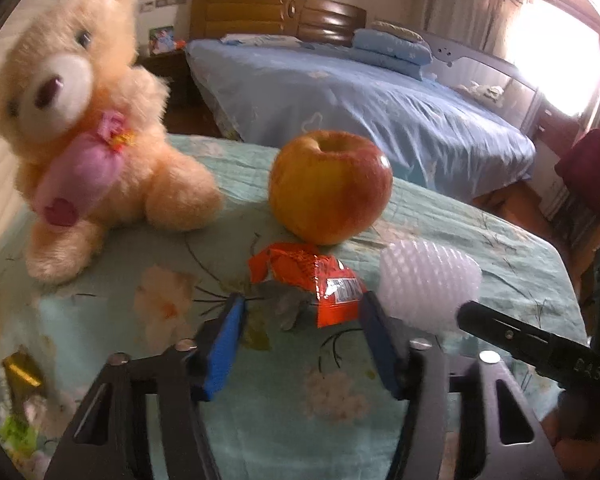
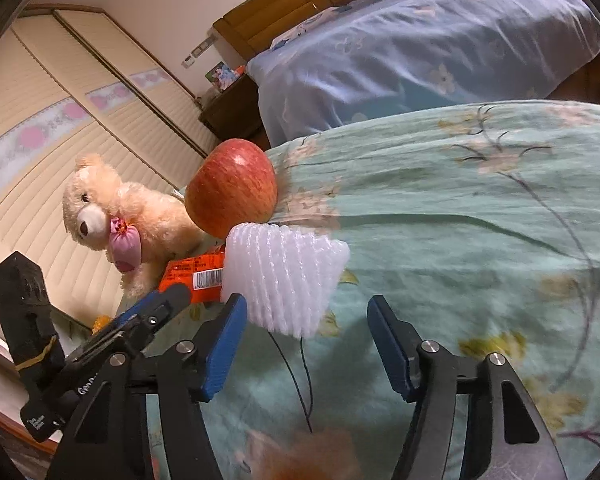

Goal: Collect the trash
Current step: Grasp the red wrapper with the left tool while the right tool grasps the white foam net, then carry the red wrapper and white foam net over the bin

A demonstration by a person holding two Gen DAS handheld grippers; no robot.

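Observation:
An orange snack wrapper [image 1: 324, 292] lies crumpled on the green floral cloth [image 1: 260, 420], just in front of a red-yellow apple [image 1: 330, 186]. My left gripper [image 1: 302, 310] is open, its blue pads either side of the wrapper's near end, the left pad clear of it. A white foam fruit net [image 2: 284, 280] lies right of the wrapper [image 2: 192, 276]. My right gripper [image 2: 306, 312] is open; the net's near edge reaches between its fingertips and sits close against the left pad. In the left wrist view one right-gripper finger [image 1: 520, 340] shows black beside the net [image 1: 428, 280].
A cream teddy bear [image 1: 84, 132] sits left of the apple [image 2: 232, 188]. A gold wrapper [image 1: 20, 372] and green scraps [image 1: 16, 432] lie at the cloth's near left. A blue-covered bed [image 1: 360, 104] stands beyond the cloth's far edge. A blurred orange thing [image 2: 312, 456] is at the bottom.

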